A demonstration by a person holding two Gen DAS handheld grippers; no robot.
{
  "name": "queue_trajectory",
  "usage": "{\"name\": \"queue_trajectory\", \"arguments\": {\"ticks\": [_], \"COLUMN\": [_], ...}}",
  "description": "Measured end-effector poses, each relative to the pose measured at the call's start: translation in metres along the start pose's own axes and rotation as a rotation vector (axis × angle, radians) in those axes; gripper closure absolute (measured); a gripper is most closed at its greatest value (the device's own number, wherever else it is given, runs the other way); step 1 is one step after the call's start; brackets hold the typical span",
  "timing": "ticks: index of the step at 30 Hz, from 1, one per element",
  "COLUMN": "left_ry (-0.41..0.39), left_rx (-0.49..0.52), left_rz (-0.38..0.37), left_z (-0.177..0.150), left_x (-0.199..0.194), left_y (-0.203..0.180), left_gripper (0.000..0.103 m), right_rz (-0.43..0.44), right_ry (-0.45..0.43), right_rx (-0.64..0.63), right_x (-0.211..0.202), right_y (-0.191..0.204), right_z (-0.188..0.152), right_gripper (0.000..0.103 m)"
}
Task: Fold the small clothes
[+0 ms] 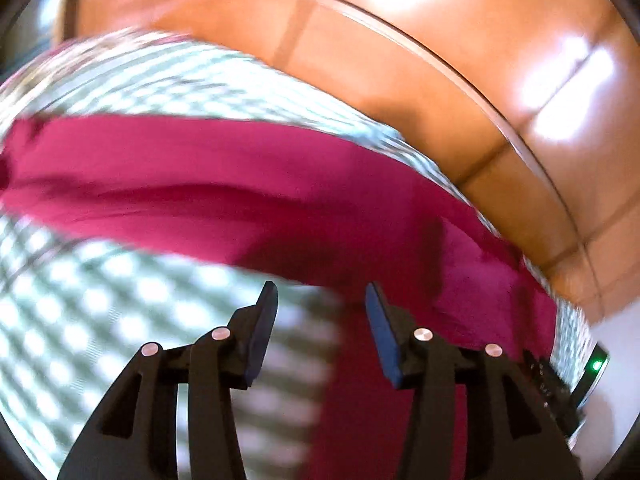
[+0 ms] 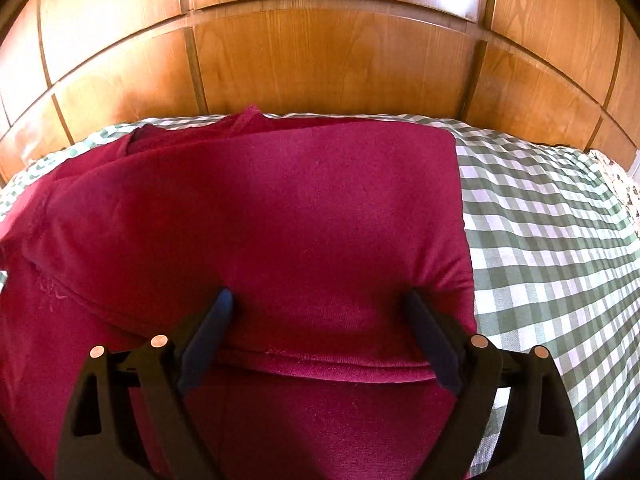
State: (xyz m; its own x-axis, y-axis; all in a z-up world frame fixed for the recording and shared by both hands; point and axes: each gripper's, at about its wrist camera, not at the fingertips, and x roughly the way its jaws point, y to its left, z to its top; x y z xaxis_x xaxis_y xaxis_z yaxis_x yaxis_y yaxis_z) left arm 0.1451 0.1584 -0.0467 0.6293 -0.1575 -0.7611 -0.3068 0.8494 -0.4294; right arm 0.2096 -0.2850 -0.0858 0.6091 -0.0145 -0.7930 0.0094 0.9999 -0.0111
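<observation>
- Right gripper (image 2: pixel 318 300): nearest the lens in the right wrist view; black fingers with blue pads (image 2: pixel 208 332) spread wide, straddling the folded hem of the garment. Nothing is clamped between them; whether the tips touch the cloth cannot be told. Pointed forward and tilted down over the fabric.
- Left gripper (image 1: pixel 322 294): jaws parted about halfway, nothing between them; the fingers (image 1: pixel 262 320) hang above the bedcover and a strip of the garment, contact not discernible. The view is motion-blurred.
- Red garment (image 2: pixel 260 220): magenta knit top lying on the bedcover, one layer folded over another, hem edge near the right gripper, neckline at the far side by the panelling. In the left wrist view it (image 1: pixel 240 192) runs as a band across the frame.
- Checked bedcover (image 2: pixel 540 240): green and white, beneath the garment and bare to its right.
- Wooden panelling (image 2: pixel 320 60): behind the bed.
- Dark device with a green light (image 1: pixel 596 366): at the right edge of the left wrist view, identity unclear.
</observation>
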Motion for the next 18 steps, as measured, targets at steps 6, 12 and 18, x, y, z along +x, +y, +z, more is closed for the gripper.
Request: {"name": "queue_trajectory", "arguments": {"ticks": [6, 12, 18], "left_ry": [-0.097, -0.177, -0.199], "left_rx": [-0.282, -0.544, -0.677], "left_rz": [0.019, 0.077, 0.075], "left_z": [0.007, 0.019, 0.039], "left_x": [-0.048, -0.070, -0.060], "left_y": [0.117, 0.213, 0.262], "left_gripper": [0.059, 0.060, 0.069], "right_rz": [-0.008, -0.018, -0.025], "right_ry": [-0.003, -0.006, -0.006], "right_rx": [-0.009, -0.016, -0.019], "right_x": [-0.003, -0.003, -0.003], "right_y": [0.004, 0.004, 0.005], "right_z": [-0.001, -0.001, -0.001], "right_gripper": [0.015, 0.014, 0.014]}}
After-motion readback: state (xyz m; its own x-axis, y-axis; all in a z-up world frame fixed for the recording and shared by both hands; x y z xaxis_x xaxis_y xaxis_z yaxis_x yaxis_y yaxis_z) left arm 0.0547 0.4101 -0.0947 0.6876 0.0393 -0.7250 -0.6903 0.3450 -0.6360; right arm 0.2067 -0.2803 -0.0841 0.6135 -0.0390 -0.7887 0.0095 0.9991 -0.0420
